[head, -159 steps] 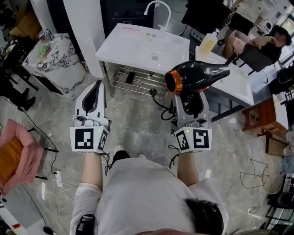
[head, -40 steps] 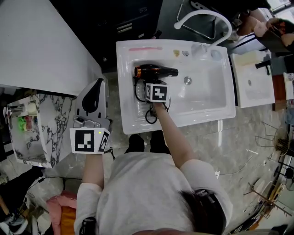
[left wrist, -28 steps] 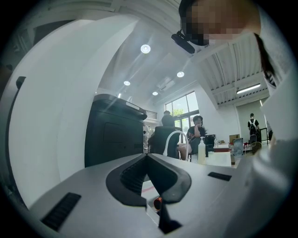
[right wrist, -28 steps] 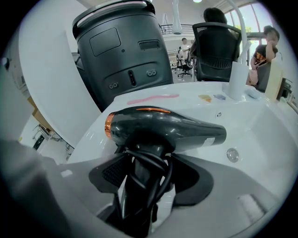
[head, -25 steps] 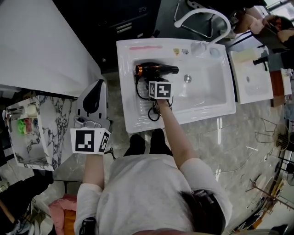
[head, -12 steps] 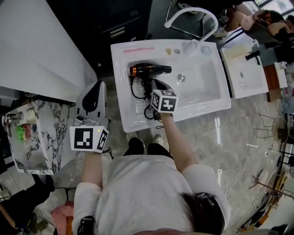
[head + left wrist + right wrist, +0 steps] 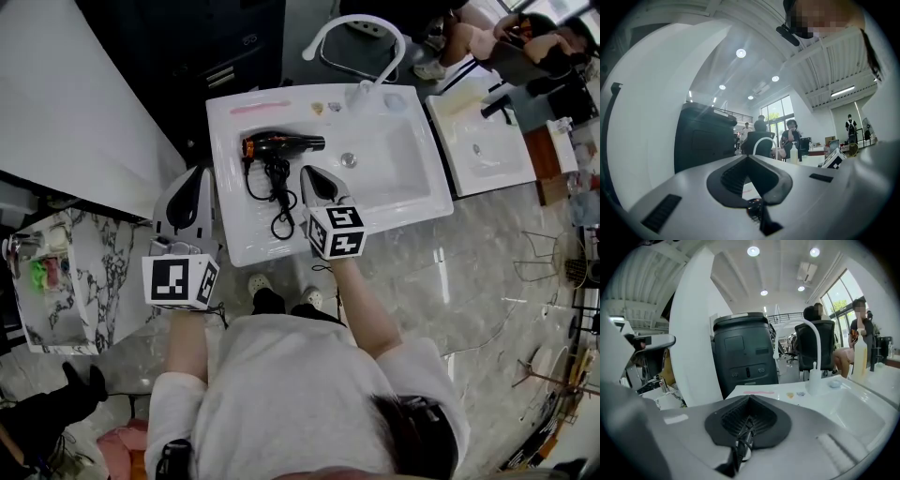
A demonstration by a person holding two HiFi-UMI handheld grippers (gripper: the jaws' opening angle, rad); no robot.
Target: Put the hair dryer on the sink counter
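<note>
Sink counter (image 7: 234,234) of glossy white, rectangular and standing on a grey marbled floor (image 7: 450,272), fills the middle of the head view. Its sunken basin (image 7: 389,173) sits to the right, and a curved white faucet (image 7: 370,33) arches over the back edge. The white-shelled left gripper (image 7: 197,175) hangs off the counter's left side, well apart from everything on it, its jaws pressed together on nothing. The right gripper (image 7: 314,173), of the same build, hovers above the counter's front part, where the flat ledge meets the basin. Its jaws have just been closing and meet with nothing between them, as its own view confirms. The black hair dryer (image 7: 281,145) with a copper-orange rear ring lies on its side on the flat ledge left of the basin, nozzle toward the basin and clear of both grippers. Its black cord (image 7: 278,202) trails in loops toward the front edge, just beside the right gripper. By the look of it, the placing step is done and only the retreat remains. That calls for drawing the right gripper away without snagging the cord, which seems the one risk.
</note>
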